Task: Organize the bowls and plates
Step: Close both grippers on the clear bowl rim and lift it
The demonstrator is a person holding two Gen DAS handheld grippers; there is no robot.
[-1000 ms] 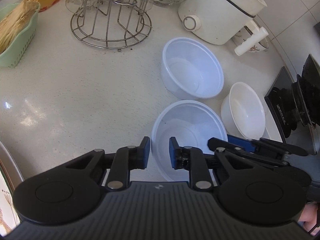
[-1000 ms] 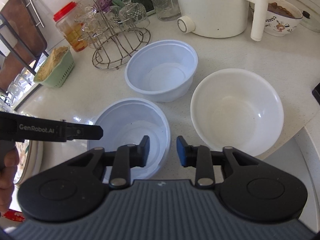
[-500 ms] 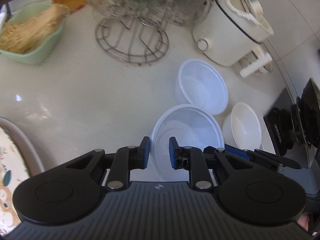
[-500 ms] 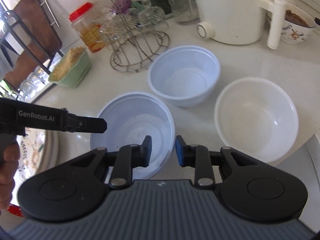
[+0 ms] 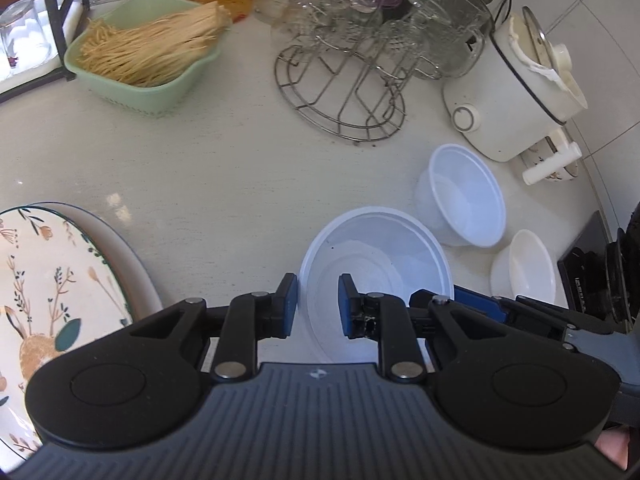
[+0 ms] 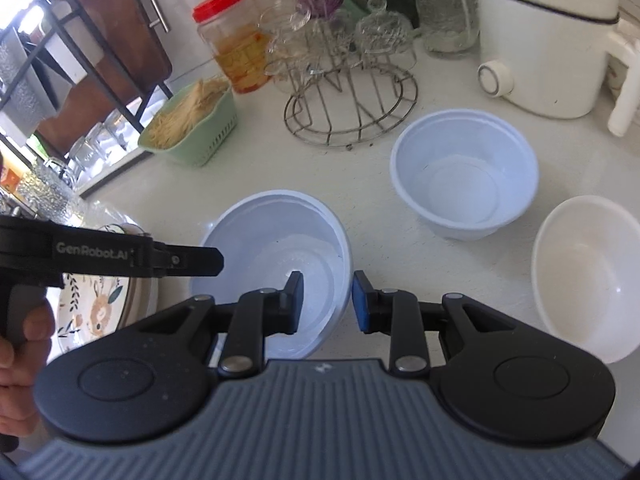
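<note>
A clear plastic bowl (image 5: 376, 256) (image 6: 276, 248) is held up off the white counter. My left gripper (image 5: 318, 304) is shut on its left rim, one finger inside and one outside. My right gripper (image 6: 326, 300) is shut on its right rim the same way. A second clear bowl (image 5: 464, 196) (image 6: 464, 176) and a white bowl (image 5: 524, 268) (image 6: 584, 272) stand on the counter to the right. A flower-patterned plate (image 5: 44, 280) (image 6: 96, 308) lies at the left.
A wire glass rack (image 5: 344, 96) (image 6: 352, 104) with glasses, a green basket of noodles (image 5: 148, 60) (image 6: 192, 124), a red-lidded jar (image 6: 232, 40) and a white cooker (image 5: 516, 92) (image 6: 544, 36) stand at the back. A black stove (image 5: 600, 272) is at the right edge.
Both grippers have lifted the clear bowl and carried it left, away from the other two bowls. The patterned plate has come into view at the left.
</note>
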